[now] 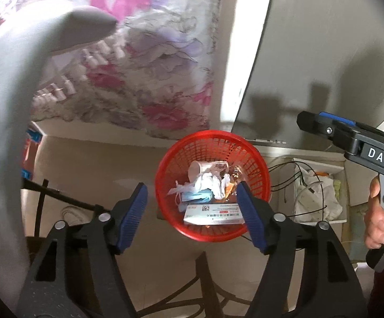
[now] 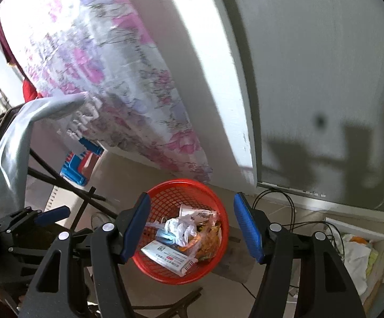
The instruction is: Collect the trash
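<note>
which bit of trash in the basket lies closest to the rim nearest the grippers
The flat white box with printed text, lying against the near rim of the red basket. The cup, tissue and blue mask sit farther in.

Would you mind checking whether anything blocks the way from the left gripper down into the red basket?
Nothing visible does: the left gripper hangs open and empty above the red basket, whose open top shows only trash inside.
</note>
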Tool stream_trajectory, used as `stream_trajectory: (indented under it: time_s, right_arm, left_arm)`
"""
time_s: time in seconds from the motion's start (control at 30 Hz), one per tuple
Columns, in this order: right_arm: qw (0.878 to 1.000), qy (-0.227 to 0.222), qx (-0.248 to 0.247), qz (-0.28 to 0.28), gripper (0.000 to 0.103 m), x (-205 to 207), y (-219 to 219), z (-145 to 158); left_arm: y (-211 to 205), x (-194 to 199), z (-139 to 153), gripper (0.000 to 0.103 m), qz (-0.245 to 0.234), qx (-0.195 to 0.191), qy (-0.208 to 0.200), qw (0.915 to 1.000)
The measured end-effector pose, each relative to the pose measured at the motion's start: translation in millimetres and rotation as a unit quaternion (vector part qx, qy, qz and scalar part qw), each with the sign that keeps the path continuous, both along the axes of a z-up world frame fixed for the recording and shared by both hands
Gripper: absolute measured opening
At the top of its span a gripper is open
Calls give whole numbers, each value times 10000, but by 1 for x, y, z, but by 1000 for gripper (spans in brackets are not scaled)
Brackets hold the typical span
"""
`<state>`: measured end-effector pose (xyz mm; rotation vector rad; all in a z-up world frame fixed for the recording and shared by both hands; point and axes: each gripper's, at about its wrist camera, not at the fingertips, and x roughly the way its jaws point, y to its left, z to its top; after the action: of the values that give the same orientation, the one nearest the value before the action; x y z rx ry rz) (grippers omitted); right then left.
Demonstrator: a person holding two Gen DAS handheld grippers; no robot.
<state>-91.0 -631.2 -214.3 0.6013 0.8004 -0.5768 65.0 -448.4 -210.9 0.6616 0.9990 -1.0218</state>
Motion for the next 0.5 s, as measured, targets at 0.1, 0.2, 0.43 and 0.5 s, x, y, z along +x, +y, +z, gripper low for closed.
stream_trajectory:
  time_s: [0.1, 0.2, 0.43, 0.5]
  right_arm:
    - [9996, 187, -133, 167, 65, 10, 13, 14]
    - [9980, 446, -325, 317, 65, 19, 27, 31]
    - [9944, 877, -429, 405, 72, 16, 57, 77]
    - [9934, 931, -475, 469, 75, 11, 65, 90]
  left_arm:
    - [11, 1, 13, 72, 28, -160, -184, 9997]
    - [18, 0, 25, 77, -7, -371, -341, 9987]
    - [31, -2, 51, 79, -185, -663, -377, 9969]
    - [38, -3, 59, 81, -122, -757, -356, 9964]
